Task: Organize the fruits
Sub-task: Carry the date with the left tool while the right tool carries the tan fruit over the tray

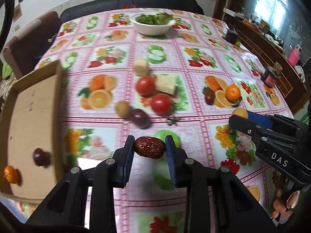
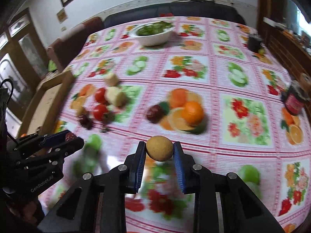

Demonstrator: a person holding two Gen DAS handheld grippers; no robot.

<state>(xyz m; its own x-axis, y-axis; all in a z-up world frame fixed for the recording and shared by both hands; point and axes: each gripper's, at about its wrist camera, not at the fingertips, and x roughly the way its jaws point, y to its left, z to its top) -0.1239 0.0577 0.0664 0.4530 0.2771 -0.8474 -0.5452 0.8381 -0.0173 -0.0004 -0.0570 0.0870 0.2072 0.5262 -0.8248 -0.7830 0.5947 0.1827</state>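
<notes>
My left gripper (image 1: pixel 149 148) is shut on a wrinkled red date (image 1: pixel 150 147), held above the tablecloth. My right gripper (image 2: pixel 159 151) is shut on a round tan fruit (image 2: pixel 159 150); it also shows at the right of the left wrist view (image 1: pixel 239 114). A cardboard box (image 1: pixel 29 120) at the left holds a dark red fruit (image 1: pixel 39 156) and a small orange (image 1: pixel 10 174). On the cloth lie two tomatoes (image 1: pixel 145 85), (image 1: pixel 161 103), a tan fruit (image 1: pixel 122 108), a dark purple fruit (image 1: pixel 140 118), a mandarin (image 1: pixel 232 92) and another date (image 1: pixel 209 96).
Two pale cut blocks (image 1: pixel 141 67), (image 1: pixel 165 83) lie near the tomatoes. A white bowl of greens (image 1: pixel 153 23) stands at the far side. Dark jars (image 1: pixel 271 75), (image 1: pixel 231 36) stand at the right edge. Nut shells (image 1: pixel 285 203) lie at the near right corner.
</notes>
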